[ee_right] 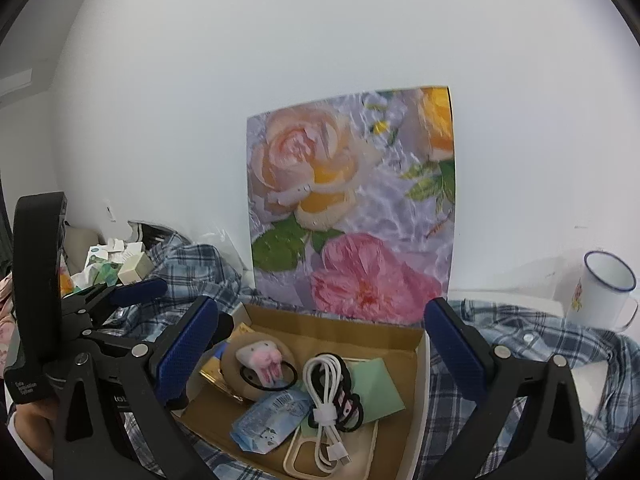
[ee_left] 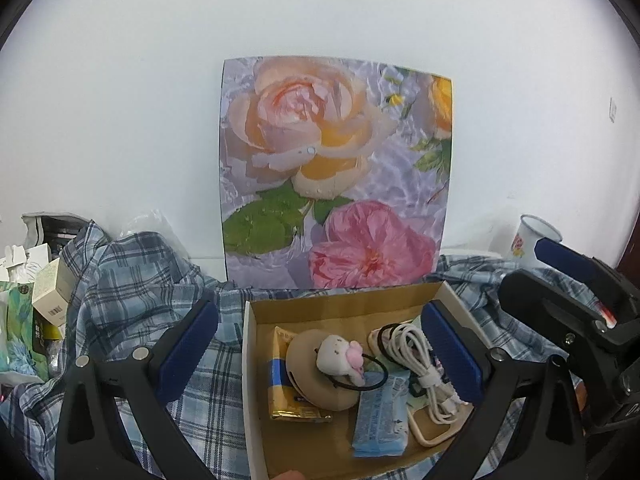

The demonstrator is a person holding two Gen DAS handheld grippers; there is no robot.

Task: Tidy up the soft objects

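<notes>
An open cardboard box (ee_left: 344,306) (ee_right: 404,412) lies on a blue plaid cloth (ee_left: 132,280) (ee_right: 532,344). In it are a small white-and-pink plush (ee_left: 344,358) (ee_right: 262,358) on a beige round pad (ee_left: 308,380), a black hair tie (ee_right: 290,378), a blue tissue pack (ee_left: 380,416) (ee_right: 268,416), a gold packet (ee_left: 284,392), a coiled white cable (ee_left: 420,356) (ee_right: 324,392) and a cream phone case (ee_right: 360,456). My left gripper (ee_left: 320,356) is open above the box. My right gripper (ee_right: 320,354) is open above the box too. Both are empty.
A flower-print board (ee_left: 336,176) (ee_right: 356,208) leans on the white wall behind the box. A white enamel mug (ee_left: 532,240) (ee_right: 604,292) stands at the right. Small cartons and packets (ee_left: 44,300) (ee_right: 120,264) are piled at the left.
</notes>
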